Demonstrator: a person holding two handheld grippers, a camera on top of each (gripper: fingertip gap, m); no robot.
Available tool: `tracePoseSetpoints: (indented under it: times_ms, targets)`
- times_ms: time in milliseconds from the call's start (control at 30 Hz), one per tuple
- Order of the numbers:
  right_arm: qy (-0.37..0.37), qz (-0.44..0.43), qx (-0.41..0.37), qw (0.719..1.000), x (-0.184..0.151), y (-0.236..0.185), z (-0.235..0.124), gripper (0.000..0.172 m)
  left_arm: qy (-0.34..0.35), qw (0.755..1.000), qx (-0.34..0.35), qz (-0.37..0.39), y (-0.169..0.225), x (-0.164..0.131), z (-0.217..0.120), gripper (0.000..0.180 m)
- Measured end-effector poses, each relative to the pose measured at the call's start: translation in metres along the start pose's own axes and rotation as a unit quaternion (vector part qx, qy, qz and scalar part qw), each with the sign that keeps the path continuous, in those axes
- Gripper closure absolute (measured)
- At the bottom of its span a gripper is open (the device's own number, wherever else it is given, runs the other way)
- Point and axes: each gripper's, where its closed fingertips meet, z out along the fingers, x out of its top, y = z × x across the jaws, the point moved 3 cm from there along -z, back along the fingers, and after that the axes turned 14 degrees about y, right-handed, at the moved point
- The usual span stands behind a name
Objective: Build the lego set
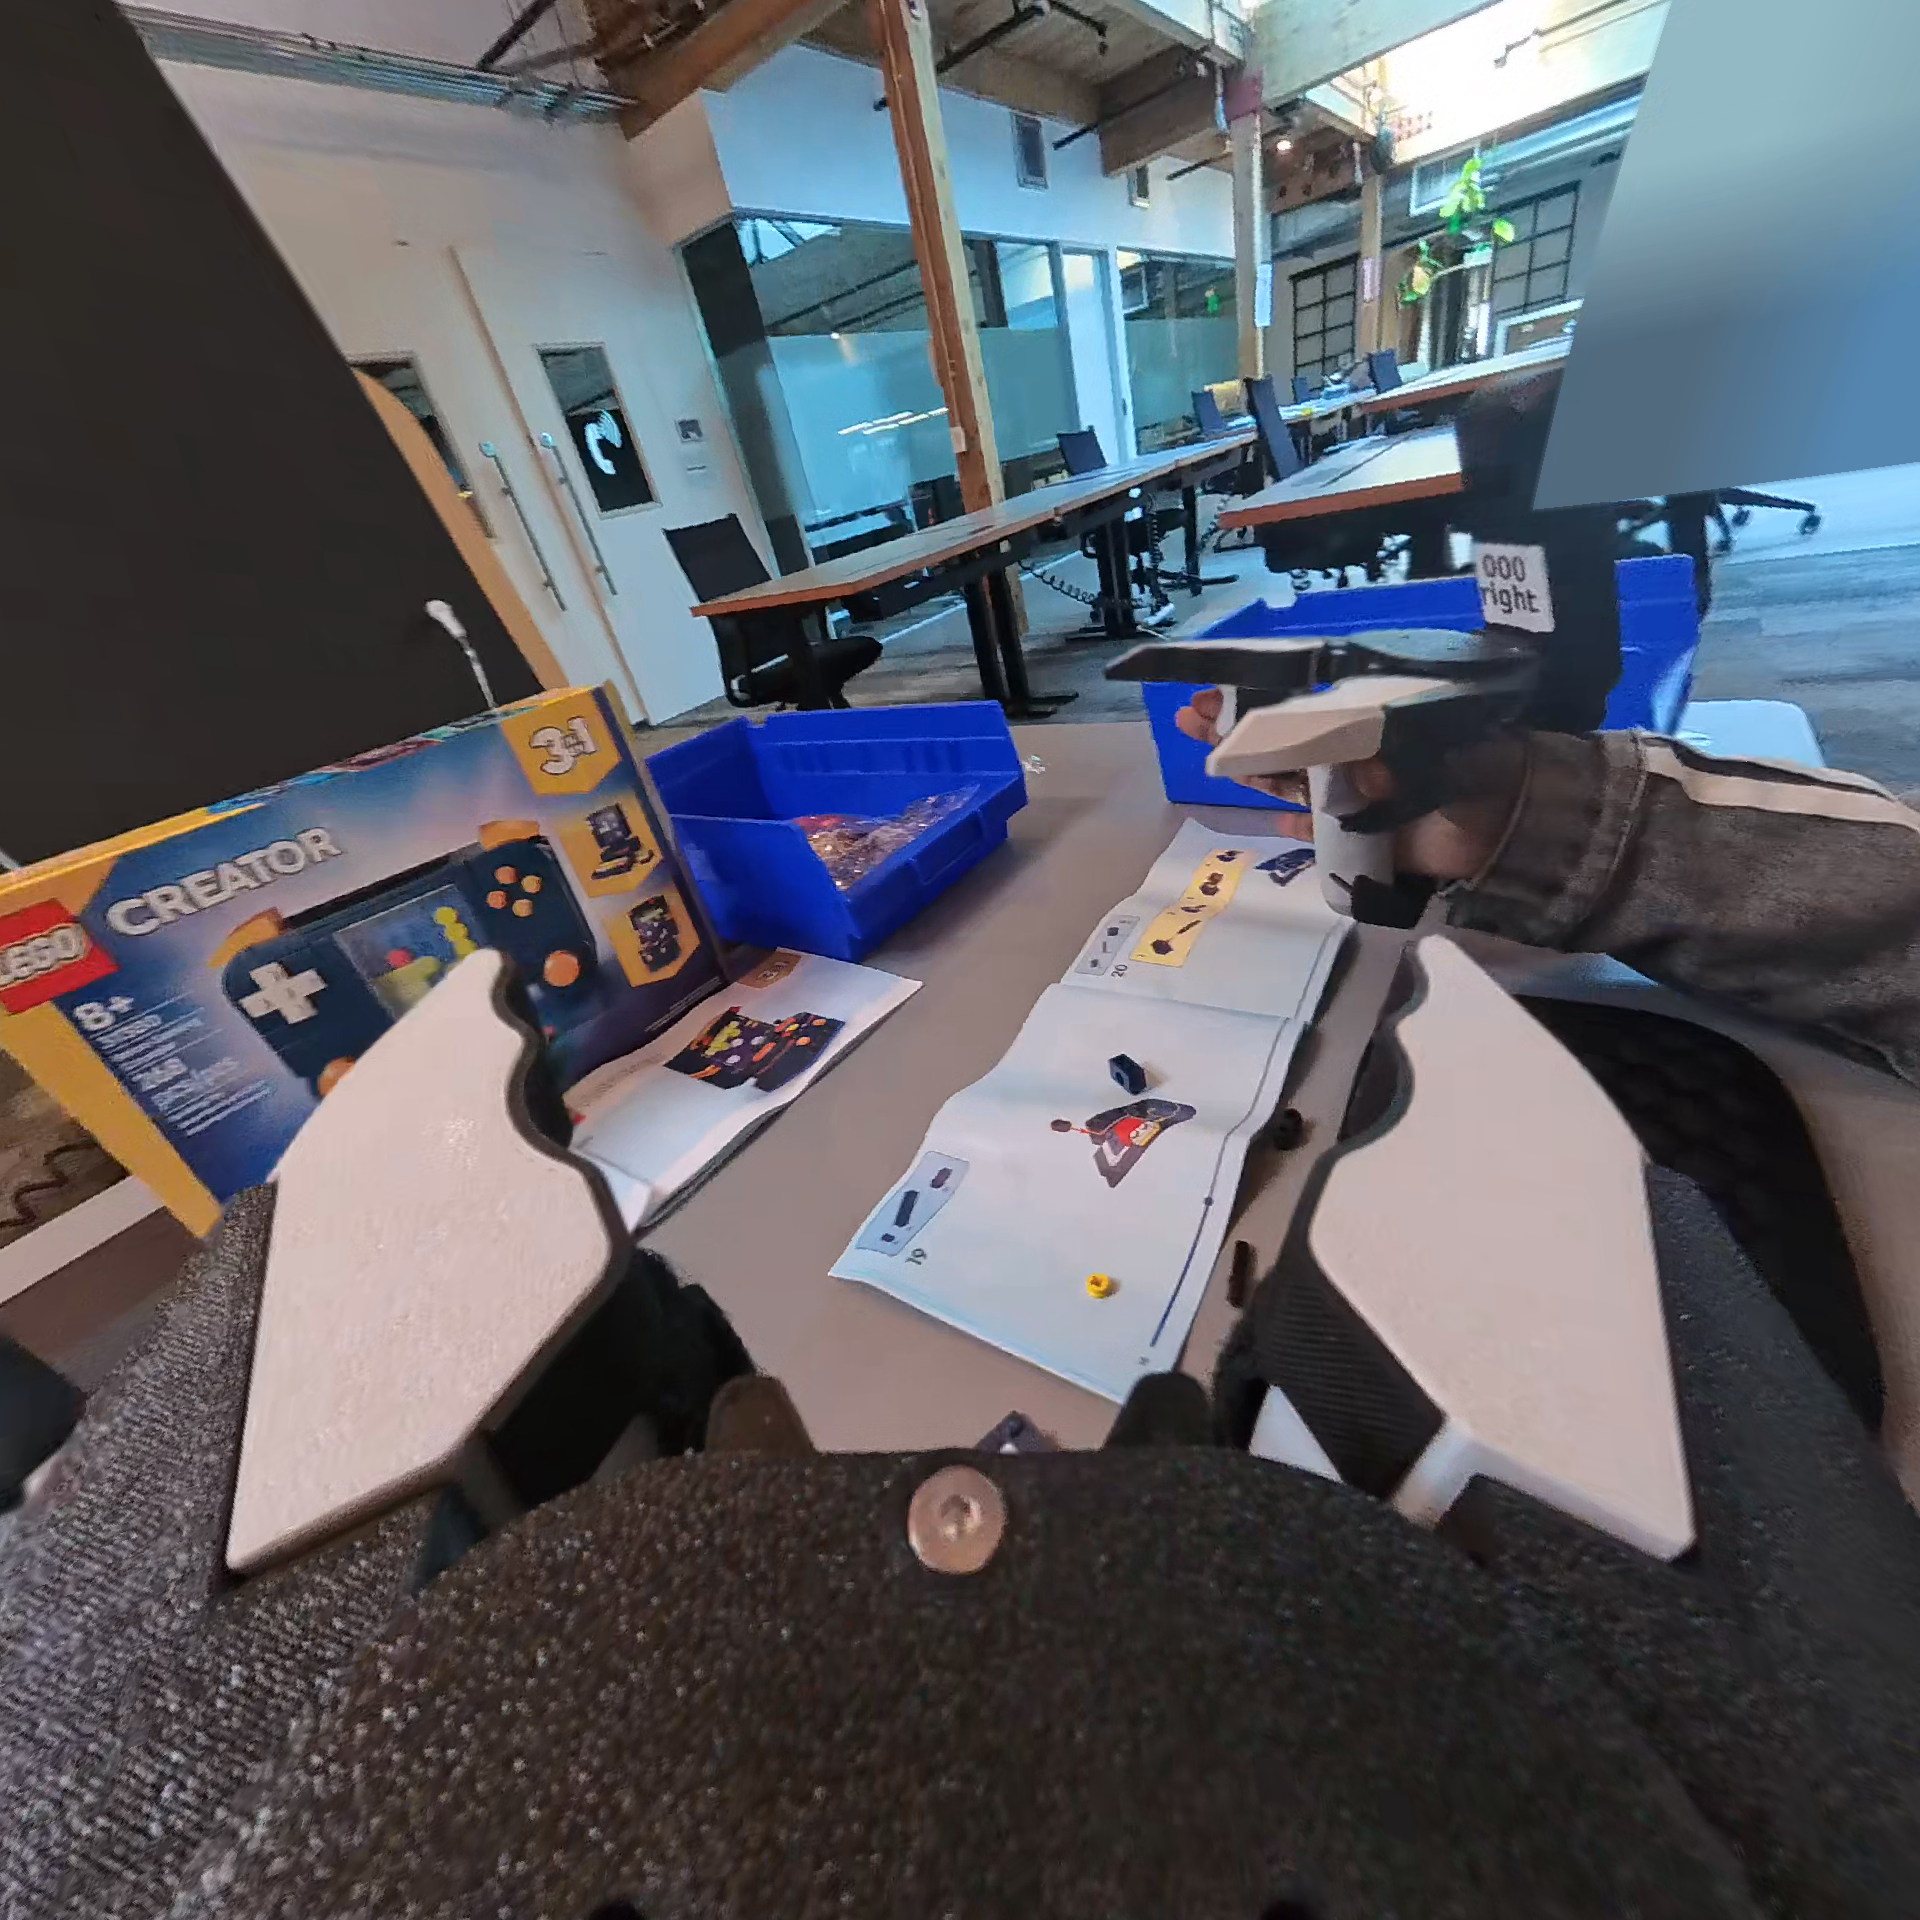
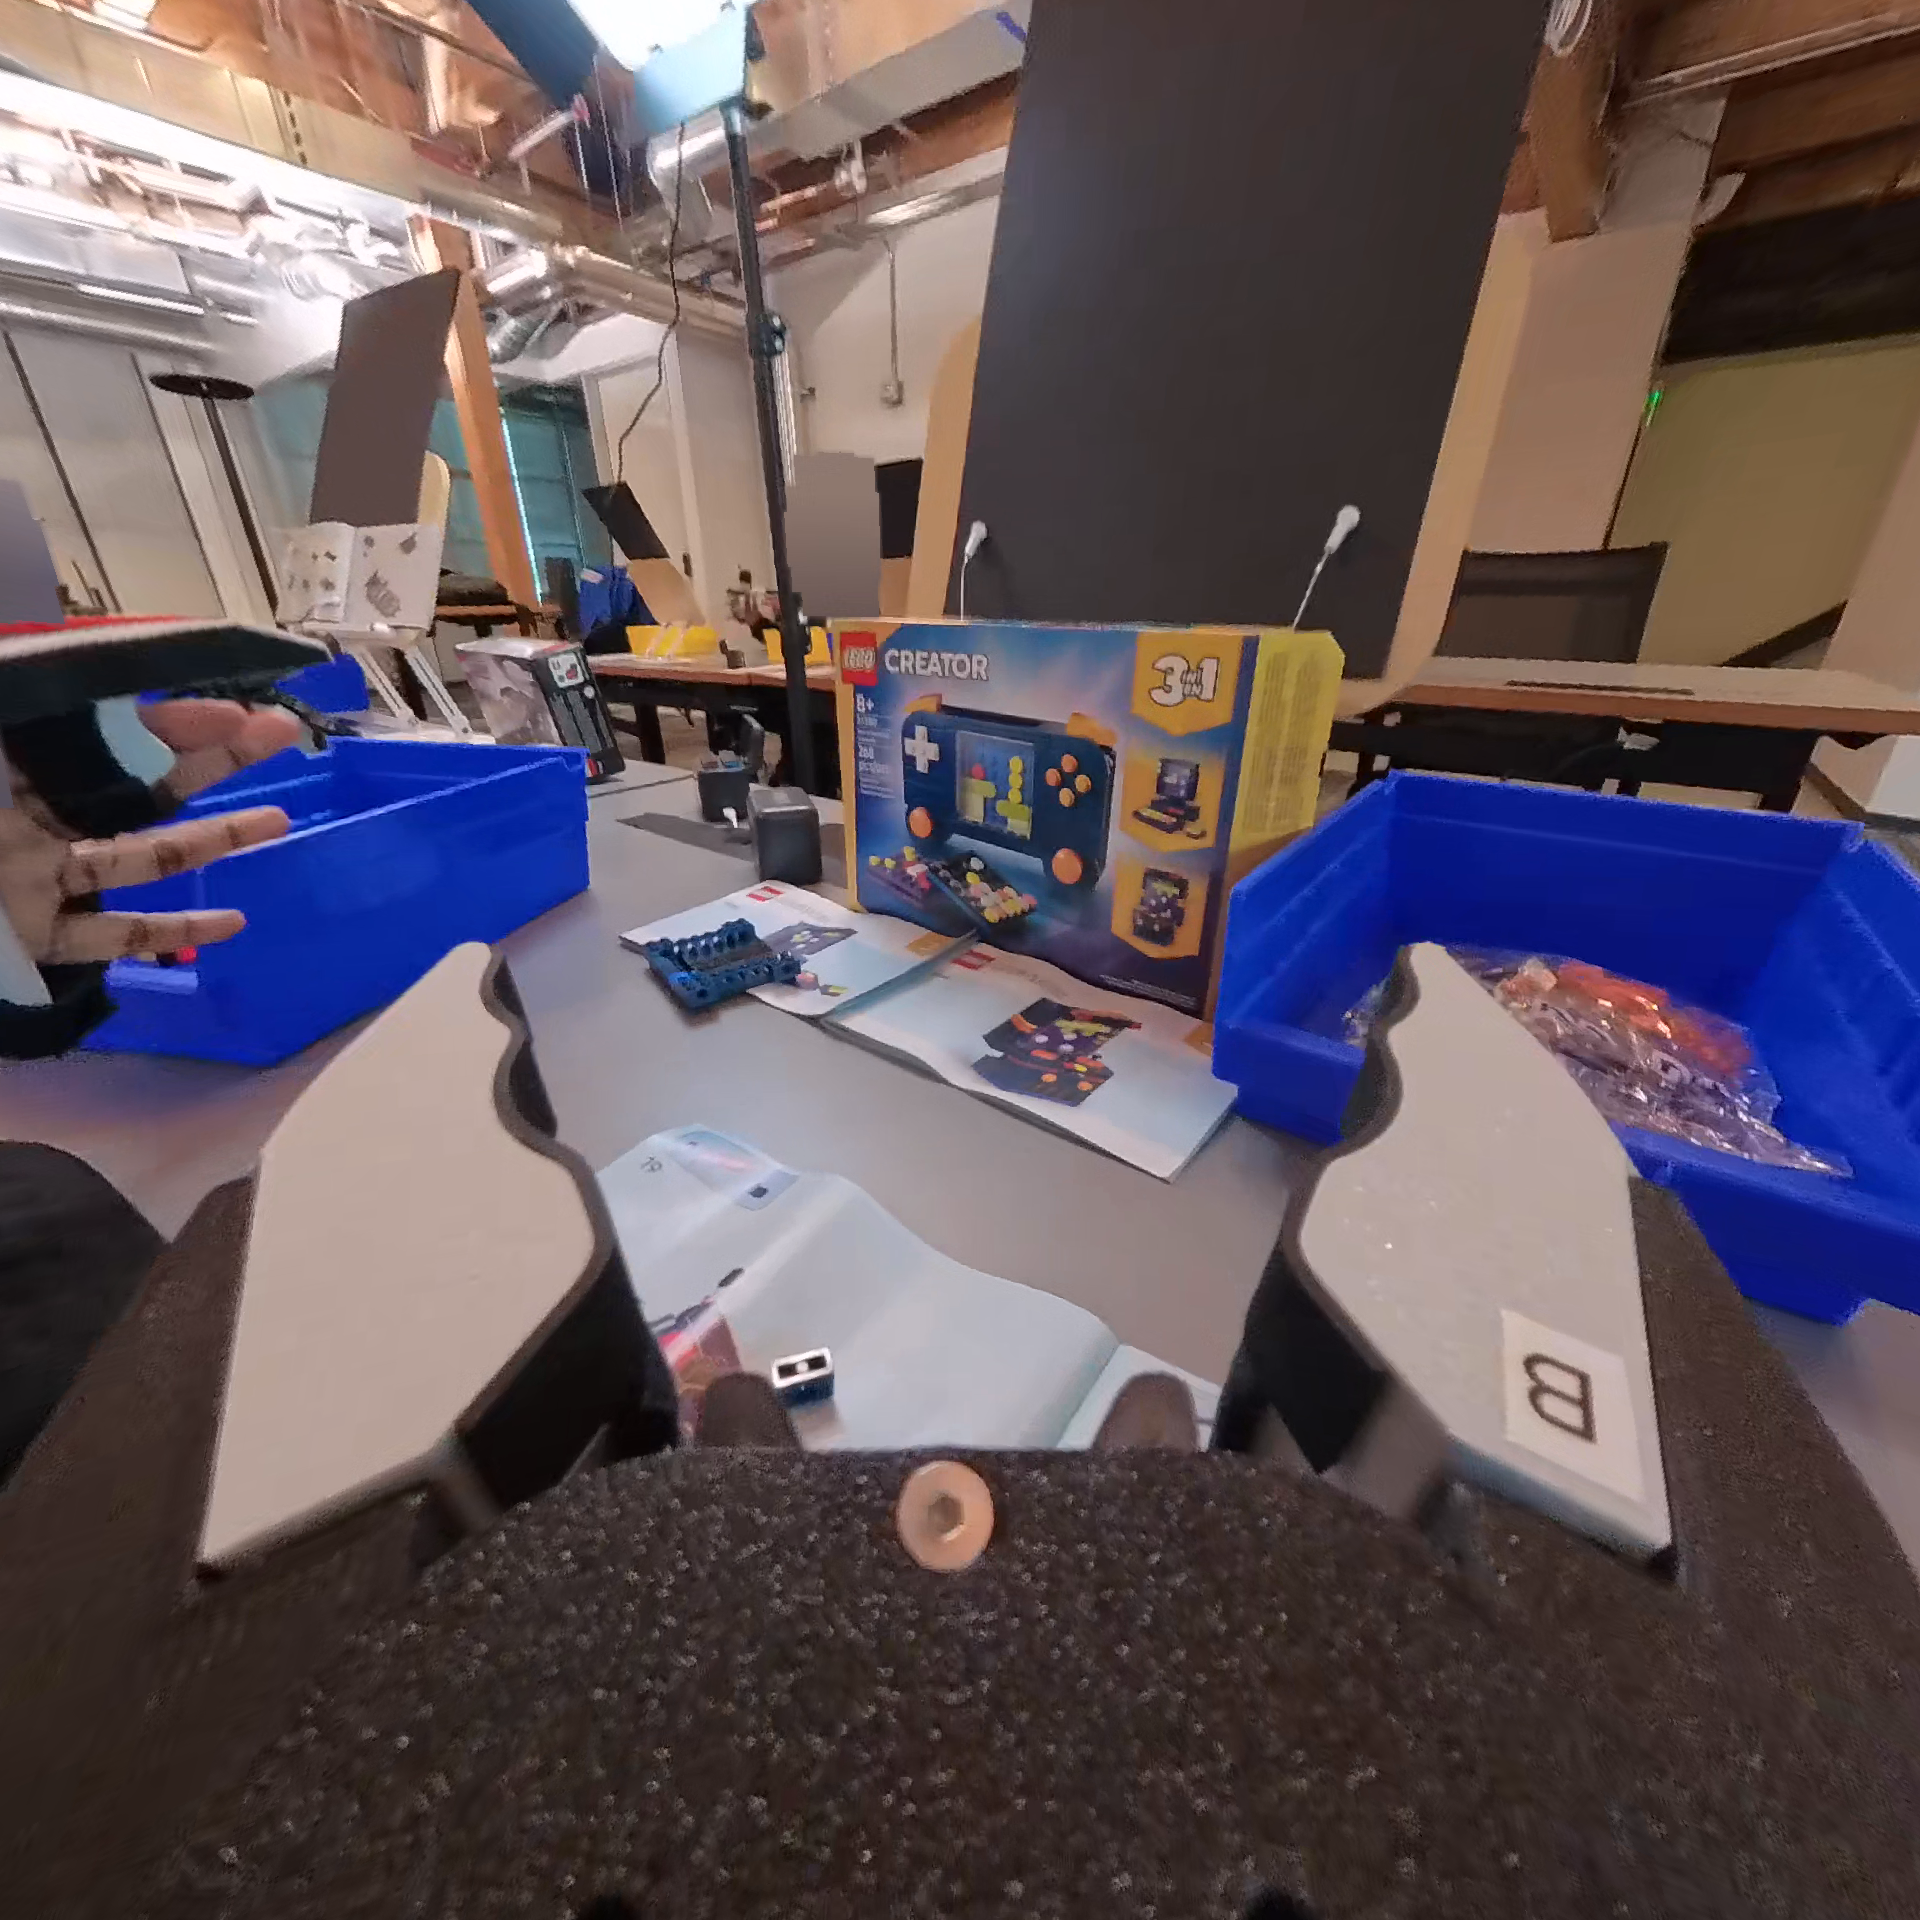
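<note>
- Left hand-held gripper (image 1: pixel 956 1039): jaws spread wide, nothing between the pads, hovering above the open instruction booklet (image 1: pixel 1091 1174) on the grey tabletop (image 1: pixel 1081 831).
- Nearest loose bits to it, all lying on the booklet: small dark blue brick (image 1: pixel 1125 1072), tiny yellow round piece (image 1: pixel 1099 1285). Neither is touched.
- Right hand-held gripper (image 2: pixel 956 1039): also wide open and empty, held above the same booklet; a small dark brick (image 2: pixel 803 1374) lies on the page just below its base.
- Ahead of the right one: set box (image 2: pixel 1081 800) standing upright, a partly built blue plate assembly (image 2: pixel 717 961) resting on a second booklet, a blue bin with clear bags of parts (image 2: pixel 1621 1039) to the right, another blue bin (image 2: pixel 395 862) to the left.
- Handling judgement: the bricks are tiny against these broad pads, so any pick would need the jaws centred squarely over the piece and closed slowly; the thin page underneath could lift or slide with it.
- Hard to tell: the lower half of both views is filled by gripper body; contents of the left-hand bin are hidden by its wall; bagged parts are a glare blur; the person's upper body is masked; whether the brick in the two views is one and the same is unclear.
</note>
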Motion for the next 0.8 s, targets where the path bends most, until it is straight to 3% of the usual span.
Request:
tracePoseSetpoints:
  times_ms: [133, 567, 800]
  targets:
    - [-0.024, -0.002, 0.023, 0.999, -0.010, -0.004, 0.001, 0.024, 0.000, 0.999, 0.018, 0.031, -0.004, 0.001, -0.005, 0.034]
    - [0.005, 0.018, 0.115, 0.993, 0.001, -0.034, -0.001, 0.038, 0.007, 1.000, 0.010, -0.007, -0.009, -0.023, 0.002, 0.034]
    - [-0.055, -0.004, 0.156, 0.986, -0.020, -0.050, -0.003, 0.041, -0.007, 1.000, 0.002, -0.016, -0.007, -0.034, 0.003, 0.034]
